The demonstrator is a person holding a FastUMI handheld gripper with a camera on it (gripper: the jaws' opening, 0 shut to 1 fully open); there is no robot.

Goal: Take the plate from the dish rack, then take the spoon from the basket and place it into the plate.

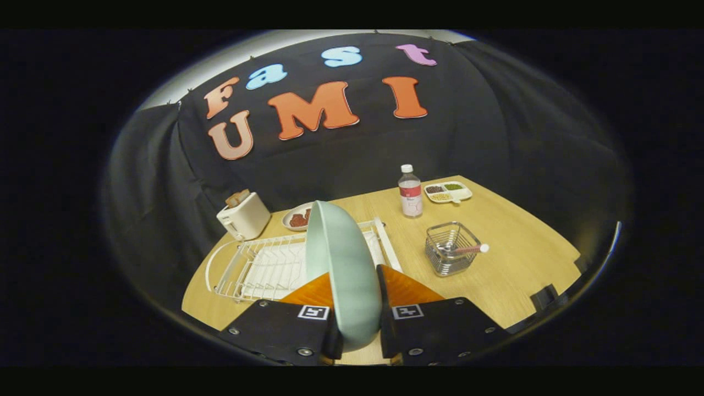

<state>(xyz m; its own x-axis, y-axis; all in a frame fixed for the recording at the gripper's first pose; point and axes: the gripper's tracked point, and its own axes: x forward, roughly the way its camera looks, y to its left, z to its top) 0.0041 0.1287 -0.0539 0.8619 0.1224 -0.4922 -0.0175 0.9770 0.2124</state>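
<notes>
A: What sits leftmost on the counter (528,258)?
B: A toaster (243,215), then the white dish rack (264,267).
A: And the gripper (357,300)?
B: Level, pointing forward over the rack, pinching the pale green plate (341,258) upright on edge between both fingers.
A: The spoon (466,249)?
B: Rightward, lying in the wire basket (451,248).
</notes>
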